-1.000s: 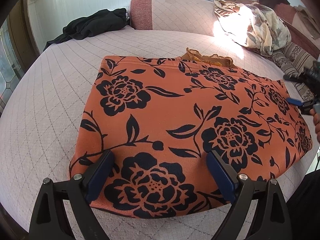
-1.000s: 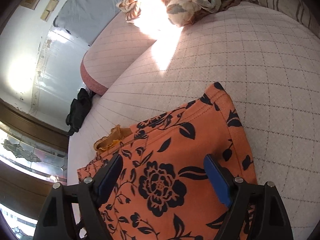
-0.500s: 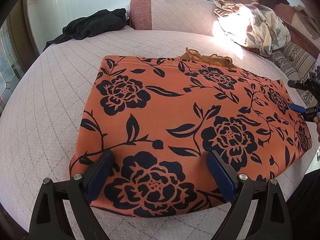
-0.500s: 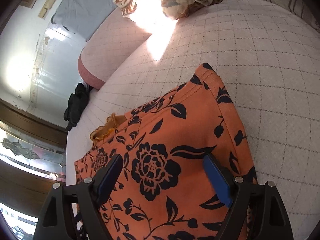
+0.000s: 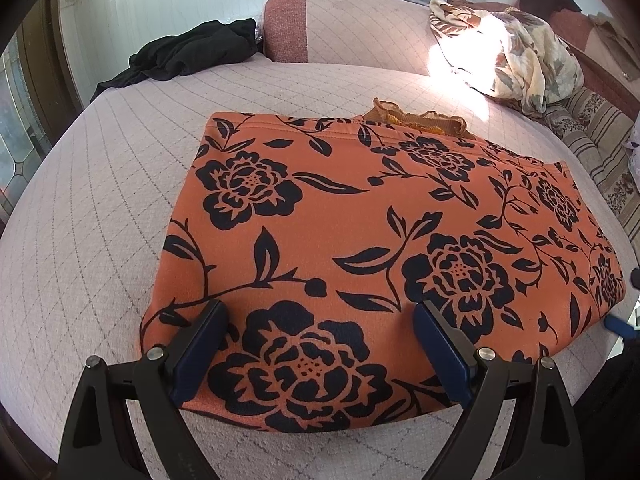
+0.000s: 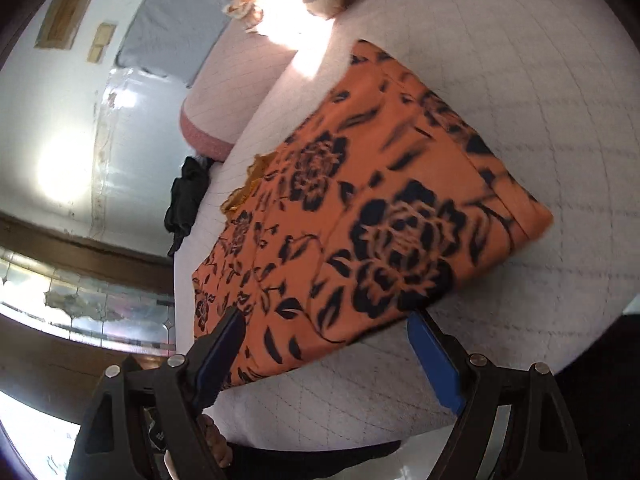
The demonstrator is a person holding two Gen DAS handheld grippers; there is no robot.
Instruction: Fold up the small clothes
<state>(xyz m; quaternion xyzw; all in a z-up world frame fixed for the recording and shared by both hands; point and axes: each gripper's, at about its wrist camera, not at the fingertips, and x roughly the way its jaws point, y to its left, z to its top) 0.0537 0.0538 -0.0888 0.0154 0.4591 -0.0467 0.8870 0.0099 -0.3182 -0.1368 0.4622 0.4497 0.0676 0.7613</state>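
Observation:
An orange garment with black flowers (image 5: 360,216) lies flat on the pale quilted bed (image 5: 100,200); a mustard lace piece (image 5: 420,120) pokes out at its far edge. My left gripper (image 5: 320,344) is open, its blue pads resting over the garment's near edge. My right gripper (image 6: 328,348) is open and empty, just off the garment's near right corner (image 6: 400,208); its view is blurred. A blue tip of the right gripper (image 5: 618,326) shows at the right edge of the left wrist view.
A black garment (image 5: 192,52) lies at the bed's far left by a pink bolster (image 5: 340,24). A floral blanket (image 5: 512,52) is heaped at the far right in sunlight. A striped cushion (image 5: 592,136) lies to the right. The bed's edge is just below my grippers.
The right gripper has pulled back off the garment toward the bed's near edge and tilted. The left gripper and the garment have stayed put.

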